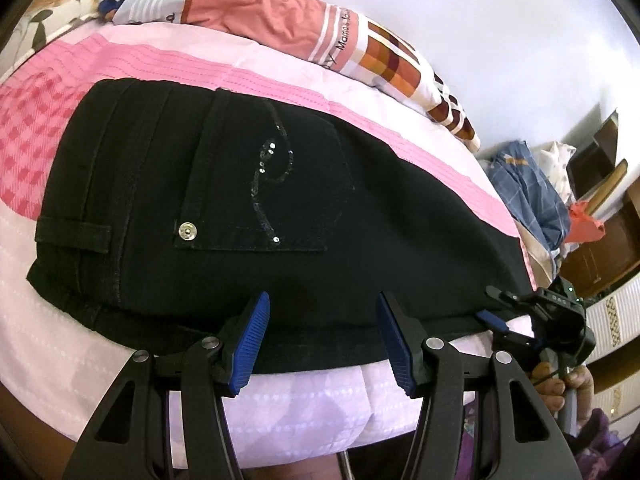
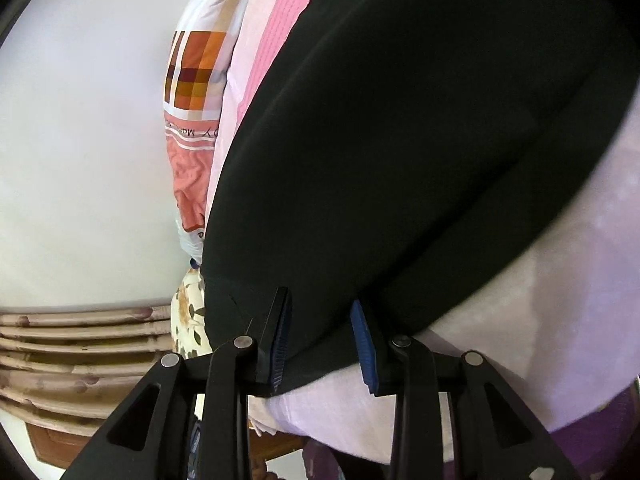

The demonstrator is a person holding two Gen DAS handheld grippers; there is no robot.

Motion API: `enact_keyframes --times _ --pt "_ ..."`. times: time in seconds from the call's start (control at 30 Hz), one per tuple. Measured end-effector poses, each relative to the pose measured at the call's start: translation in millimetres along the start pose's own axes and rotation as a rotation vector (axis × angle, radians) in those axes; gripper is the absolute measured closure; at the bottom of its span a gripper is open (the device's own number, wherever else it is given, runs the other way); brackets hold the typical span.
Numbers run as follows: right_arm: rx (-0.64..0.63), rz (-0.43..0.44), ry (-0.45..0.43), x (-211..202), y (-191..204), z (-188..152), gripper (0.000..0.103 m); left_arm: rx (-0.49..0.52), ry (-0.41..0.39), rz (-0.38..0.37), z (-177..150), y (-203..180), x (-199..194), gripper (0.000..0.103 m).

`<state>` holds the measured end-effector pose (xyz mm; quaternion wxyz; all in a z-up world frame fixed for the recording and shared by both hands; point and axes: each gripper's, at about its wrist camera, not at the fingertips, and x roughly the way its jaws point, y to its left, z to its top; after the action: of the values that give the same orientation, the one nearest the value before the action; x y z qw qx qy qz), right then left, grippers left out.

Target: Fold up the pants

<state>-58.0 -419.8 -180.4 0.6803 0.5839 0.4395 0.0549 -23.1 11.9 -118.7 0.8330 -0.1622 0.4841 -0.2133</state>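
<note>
Black pants (image 1: 248, 200) lie flat on the pink bedspread (image 1: 280, 80), waistband to the left, a sequined back pocket (image 1: 264, 184) facing up. My left gripper (image 1: 324, 312) is open just above the pants' near edge, holding nothing. My right gripper (image 1: 494, 308) shows at the right, at the pants' near edge. In the right wrist view the black pants (image 2: 400, 140) fill the frame, and the right gripper (image 2: 320, 320) has its jaws partly apart with the fabric edge lying between the blue pads (image 2: 362, 344).
A folded orange, white and checked blanket (image 1: 320, 28) lies along the far side of the bed. A heap of clothes (image 1: 528, 188) and brown furniture (image 1: 600, 232) stand to the right. A floral pillow (image 1: 36, 20) is far left.
</note>
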Motion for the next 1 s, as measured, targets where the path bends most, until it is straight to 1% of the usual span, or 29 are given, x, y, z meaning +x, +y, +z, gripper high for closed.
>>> enact_keyframes --times 0.03,0.07,0.1,0.13,0.3,0.37,0.43,0.5,0.53,0.6,0.67,0.73,0.8,0.83,0.93,1.0 --pt "0.002 0.0 -0.005 1 -2 -1 0.083 0.001 -0.002 0.001 0 0 0 0.047" --pt "-0.006 -0.017 -0.006 1 -2 -2 0.096 0.004 -0.002 0.003 1 0 -1 0.047" --pt "-0.022 -0.04 -0.001 3 -1 -3 0.097 0.006 -0.001 0.005 1 0 -1 0.047" --pt "-0.031 -0.045 0.002 1 -2 -5 0.097 0.011 -0.002 0.009 1 -1 -2 0.047" --pt "-0.039 -0.03 0.023 -7 3 -16 0.097 0.03 -0.011 0.037 2 2 -11 0.047" --pt "-0.054 -0.046 0.034 -9 5 -18 0.098 0.032 -0.018 0.047 2 6 -16 0.047" --pt "-0.044 -0.066 0.041 -4 -3 -17 0.098 0.03 -0.028 0.054 1 12 -19 0.047" --pt "-0.013 -0.035 0.054 1 -9 -14 0.097 0.024 -0.025 0.074 1 18 -18 0.047" --pt "-0.001 -0.025 0.052 1 -8 -13 0.094 0.014 -0.019 0.08 1 21 -17 0.047" --pt "0.017 -0.004 0.067 0 -5 -14 0.091 -0.017 -0.018 0.067 0 28 -18 0.047" --pt "0.019 0.004 0.098 3 0 -18 0.074 -0.023 -0.022 0.066 0 30 -22 0.047" --pt "-0.006 0.034 0.127 9 12 -25 0.068 -0.005 -0.022 0.084 1 30 -25 0.047" --pt "-0.035 0.055 0.195 26 23 -33 0.068 0.011 -0.034 0.104 2 32 -31 0.047" --pt "-0.035 0.066 0.245 41 28 -38 0.068 0.013 -0.043 0.11 3 34 -34 0.047" --pt "-0.039 0.069 0.342 78 37 -51 0.068 -0.009 -0.052 0.12 4 44 -40 0.047" --pt "-0.057 0.063 0.382 96 43 -58 0.068 -0.034 -0.067 0.087 4 52 -46 0.047"
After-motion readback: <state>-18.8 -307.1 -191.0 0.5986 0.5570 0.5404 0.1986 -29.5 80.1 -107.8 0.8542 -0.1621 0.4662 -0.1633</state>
